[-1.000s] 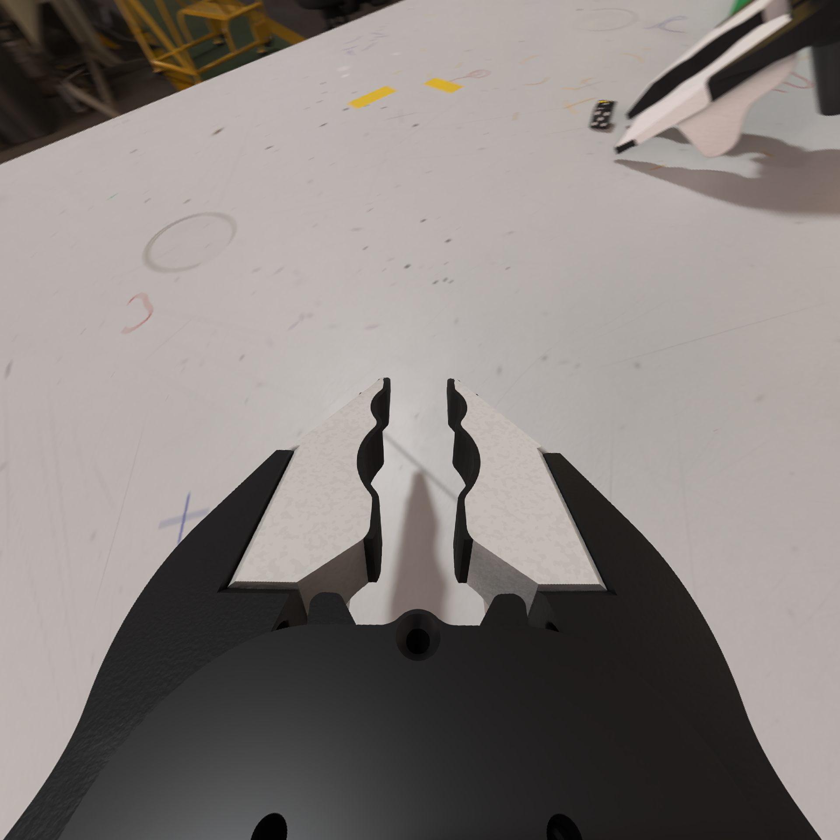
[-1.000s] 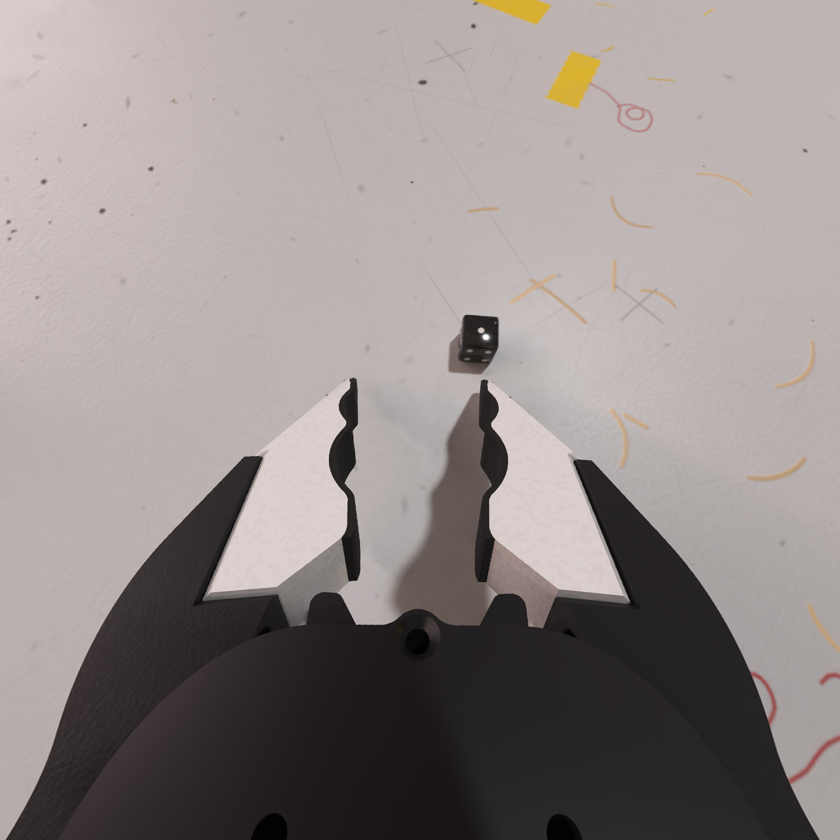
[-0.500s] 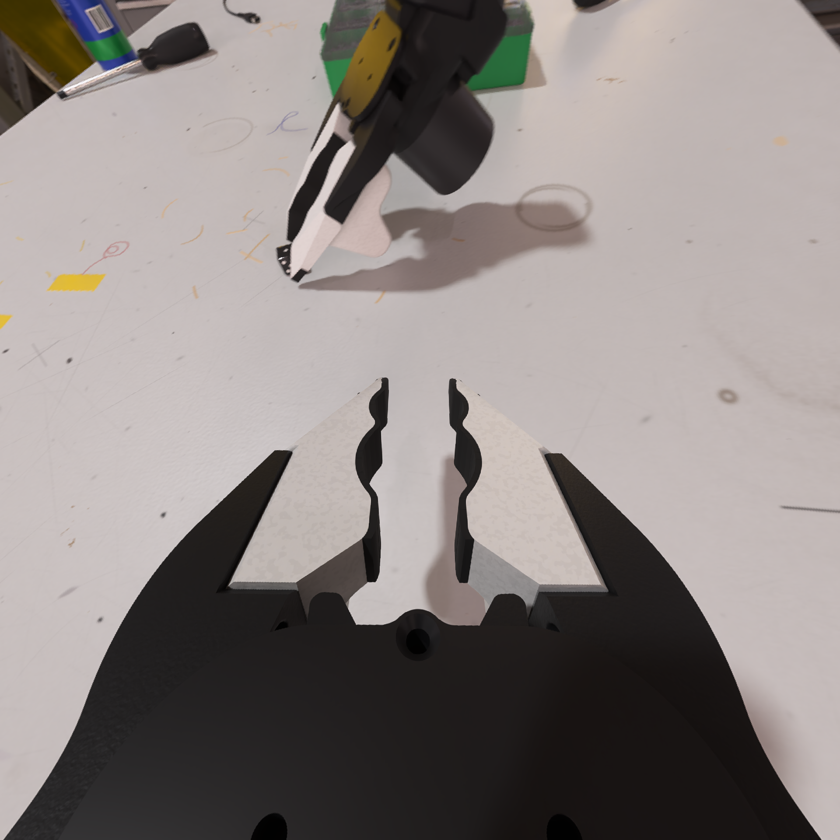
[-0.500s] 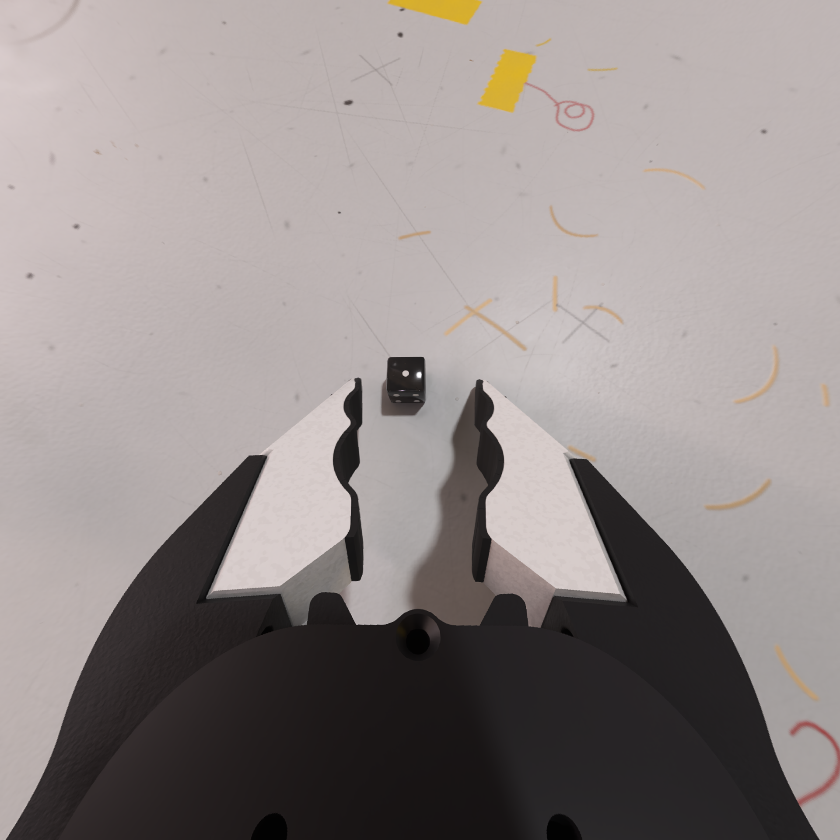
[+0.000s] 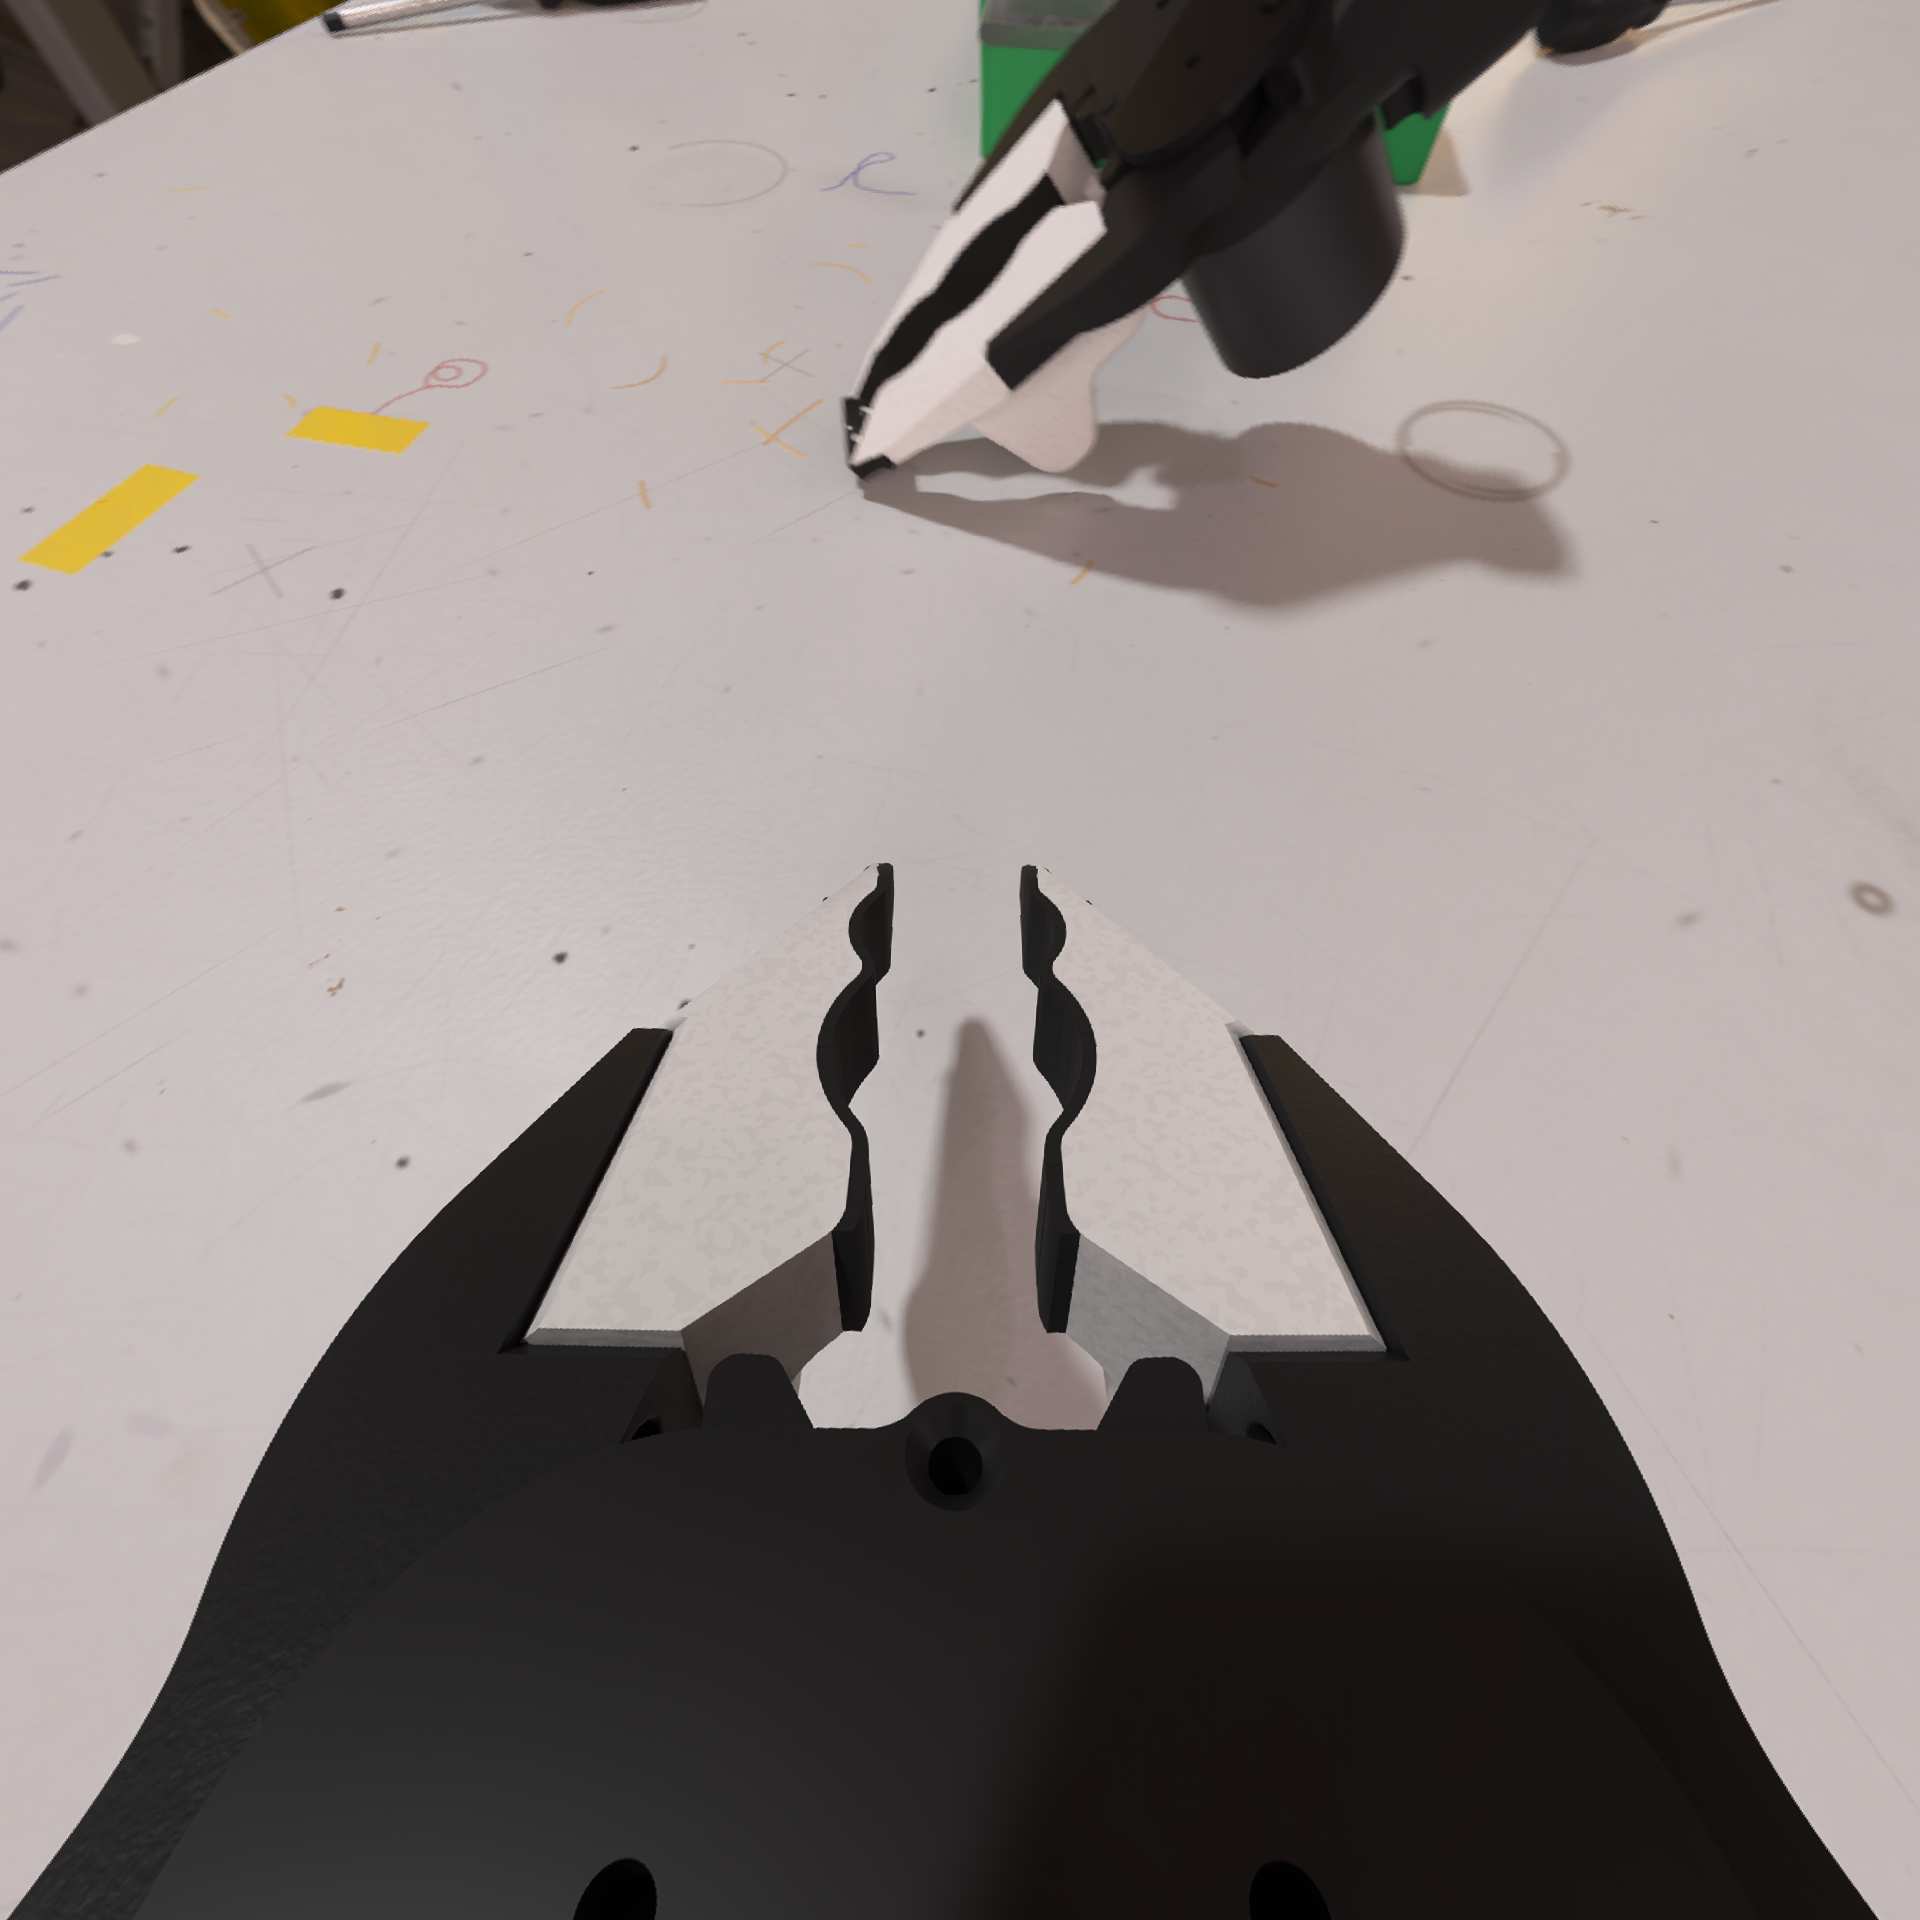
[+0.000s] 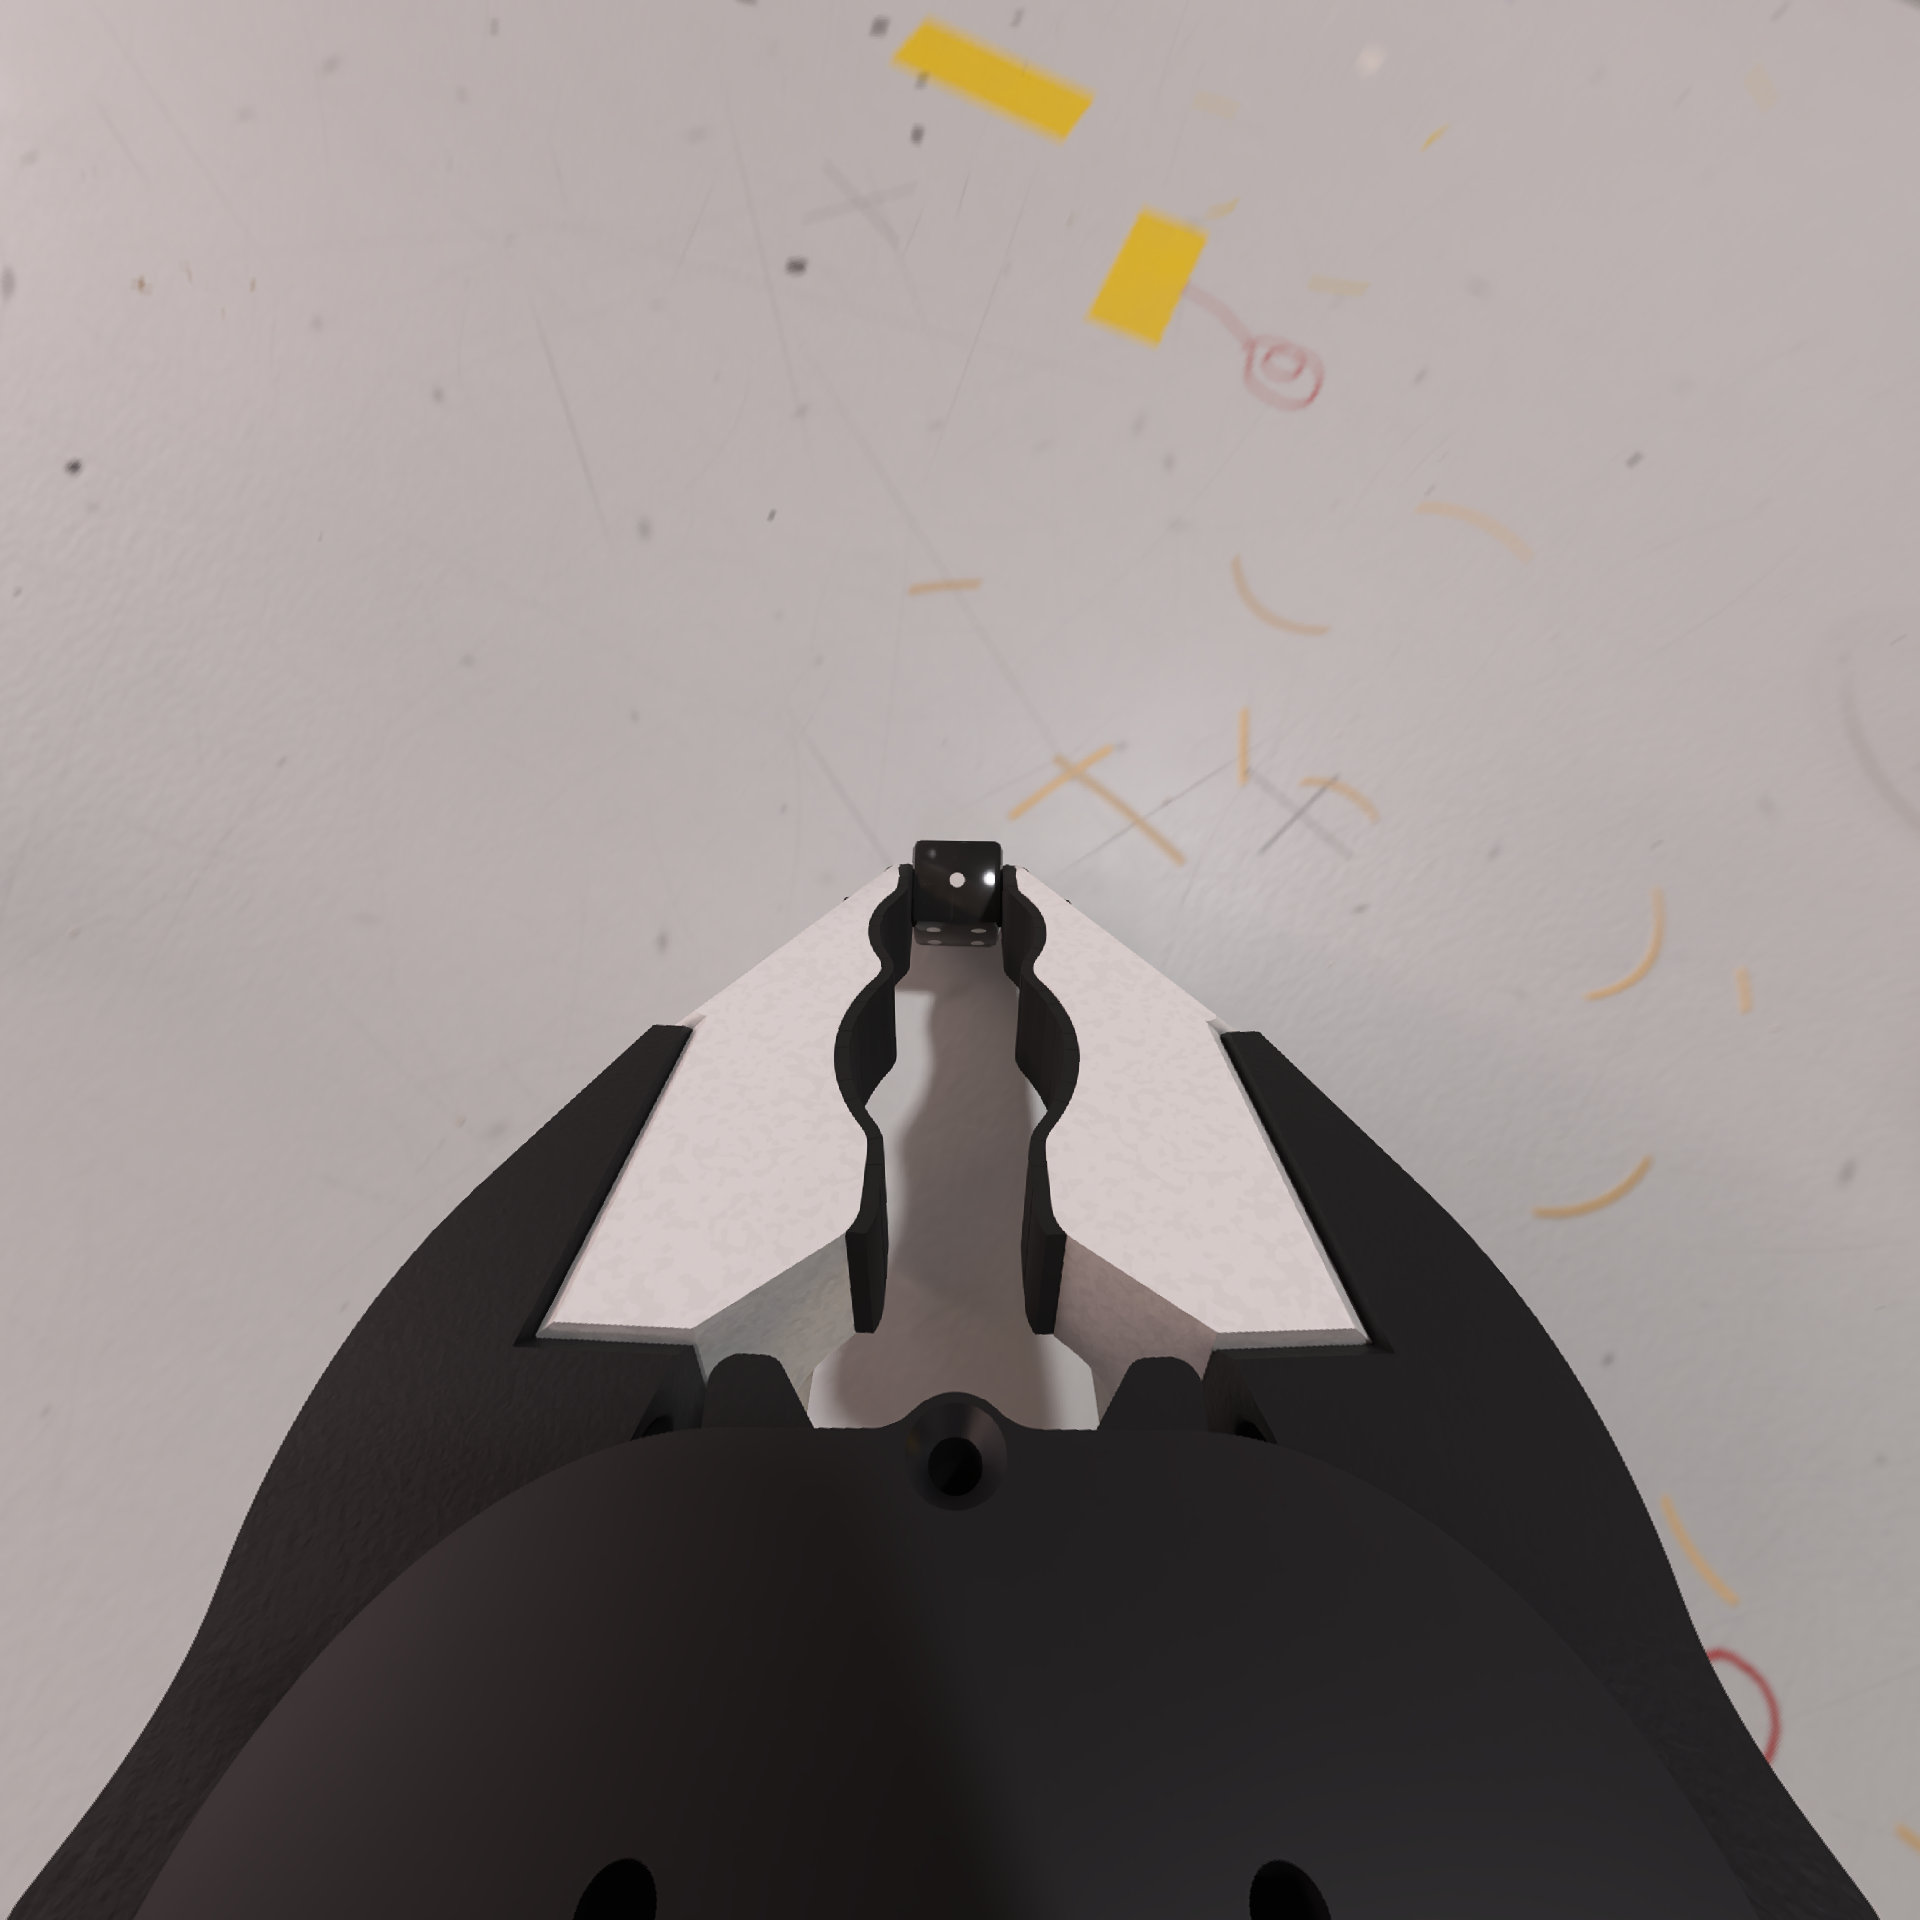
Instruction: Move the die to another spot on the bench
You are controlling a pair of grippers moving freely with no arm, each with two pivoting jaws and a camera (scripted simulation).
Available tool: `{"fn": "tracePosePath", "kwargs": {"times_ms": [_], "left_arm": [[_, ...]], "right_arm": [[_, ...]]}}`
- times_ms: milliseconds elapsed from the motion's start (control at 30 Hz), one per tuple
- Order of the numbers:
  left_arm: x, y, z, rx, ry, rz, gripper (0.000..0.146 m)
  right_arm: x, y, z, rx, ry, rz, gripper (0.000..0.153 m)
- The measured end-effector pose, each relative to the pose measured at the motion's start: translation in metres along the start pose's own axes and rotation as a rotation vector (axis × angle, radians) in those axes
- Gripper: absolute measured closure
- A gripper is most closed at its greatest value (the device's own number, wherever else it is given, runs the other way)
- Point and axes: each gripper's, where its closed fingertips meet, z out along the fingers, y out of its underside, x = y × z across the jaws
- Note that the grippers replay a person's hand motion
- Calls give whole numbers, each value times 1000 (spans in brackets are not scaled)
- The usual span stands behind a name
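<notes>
Black and small, the die (image 6: 957, 881) sits pinched between the very tips of my right gripper (image 6: 956, 896), whose fingers (image 6: 769, 1122) have drawn in narrow against its two sides; I see one white pip on its top face and a few on the face toward me. In the left wrist view the right gripper (image 5: 868, 442) slants down with its tips at the pale grey bench (image 5: 1351, 831), and I cannot tell whether the die touches the surface. Just beyond the die are orange crosses (image 6: 1101, 800) scrawled on the bench, and farther beyond it two yellow tape strips (image 6: 1148, 275). My left gripper (image 5: 956, 883) hangs over bare bench well apart from the die, holding nothing, its jaws parted by a narrow gap. Behind the die, past the right gripper's body, stands a green box (image 5: 1013, 99), and a thin ring (image 5: 1481, 452) lies beside the gripper's shadow
</notes>
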Motion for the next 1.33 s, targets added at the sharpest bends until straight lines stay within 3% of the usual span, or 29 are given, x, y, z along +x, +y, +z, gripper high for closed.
{"fn": "tracePosePath", "kwargs": {"times_ms": [100, 200, 333, 600, 767, 833, 900, 1100, 1333], "left_arm": [[4, 2, 1, -8, 32, 29, 122], [2, 7, 4, -45, 11, 92, 122], [0, 2, 1, -1, -26, 124, 122], [-8, 8, -8, 10, -46, 132, 122], [-9, 8, -9, 19, -31, 104, 122], [-9, 8, -9, 15, -29, 101, 122], [-9, 9, -8, 10, -27, 101, 122], [-9, 10, -7, -3, -25, 108, 122], [-8, 12, -7, -10, -26, 124, 122]], "right_arm": [[10, -23, 2, 80, 22, 10, 136], [12, -46, 25, 116, -1, 45, 136], [11, -59, 62, 31, 42, 24, 136], [4, -69, 88, -102, -28, 54, 136], [5, -69, 88, -112, -31, 15, 136], [7, -69, 82, -97, -7, -6, 116], [9, -69, 71, -69, 7, -13, 108], [3, -53, 38, -24, -49, 29, 109], [-4, -42, 40, -32, -152, 96, 110]]}}
